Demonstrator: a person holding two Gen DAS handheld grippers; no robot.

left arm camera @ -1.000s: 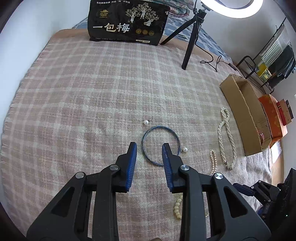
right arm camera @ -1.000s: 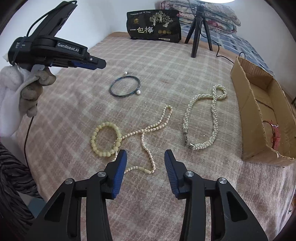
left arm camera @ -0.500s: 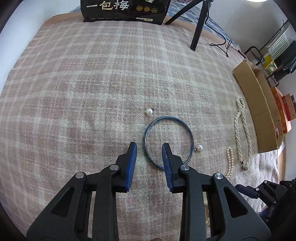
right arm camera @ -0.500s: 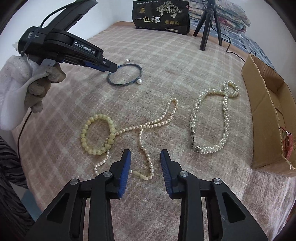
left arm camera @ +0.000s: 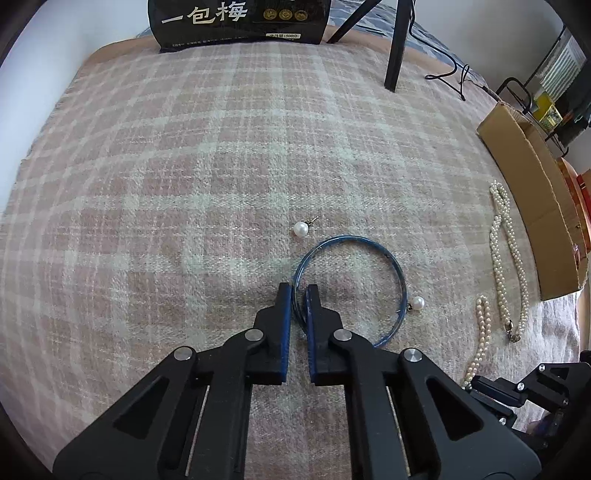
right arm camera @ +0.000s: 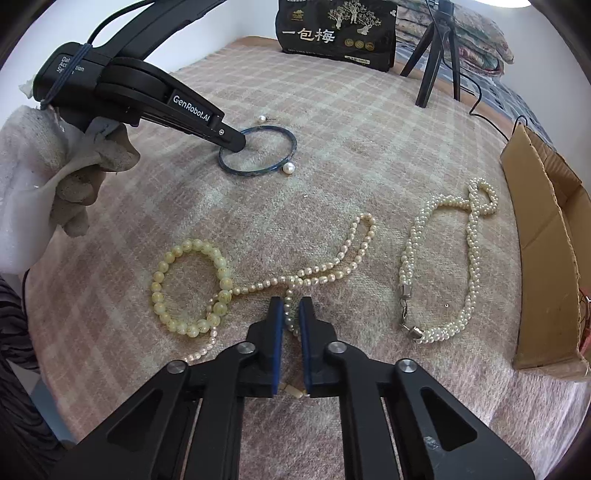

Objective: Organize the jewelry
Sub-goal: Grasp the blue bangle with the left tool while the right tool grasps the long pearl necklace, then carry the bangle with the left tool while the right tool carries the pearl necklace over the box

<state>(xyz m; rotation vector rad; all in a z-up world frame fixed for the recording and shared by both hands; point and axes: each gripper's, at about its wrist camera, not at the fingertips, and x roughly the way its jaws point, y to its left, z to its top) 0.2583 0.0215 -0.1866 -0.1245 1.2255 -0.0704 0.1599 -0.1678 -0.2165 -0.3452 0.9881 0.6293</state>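
My left gripper (left arm camera: 297,291) is nearly shut around the near rim of a thin blue bangle (left arm camera: 384,254) that lies on the plaid blanket; it also shows in the right wrist view (right arm camera: 258,170). My right gripper (right arm camera: 291,306) is nearly shut around a thin pearl strand (right arm camera: 332,267), low on the blanket. Whether either pair of pads grips is unclear. A yellow bead bracelet (right arm camera: 177,254) lies left of the strand. A twisted pearl necklace (right arm camera: 469,254) lies to the right. Two loose pearl earrings (left arm camera: 300,229) (left arm camera: 418,303) lie beside the bangle.
An open cardboard box (right arm camera: 546,236) stands at the right edge of the blanket. A black printed bag (right arm camera: 338,33) and a tripod (right arm camera: 430,62) stand at the far end. A gloved hand (right arm camera: 55,173) holds the left gripper.
Both grippers moved down and forward and closed from wide open to a narrow gap, the left around the bangle's rim, the right around the pearl strand.
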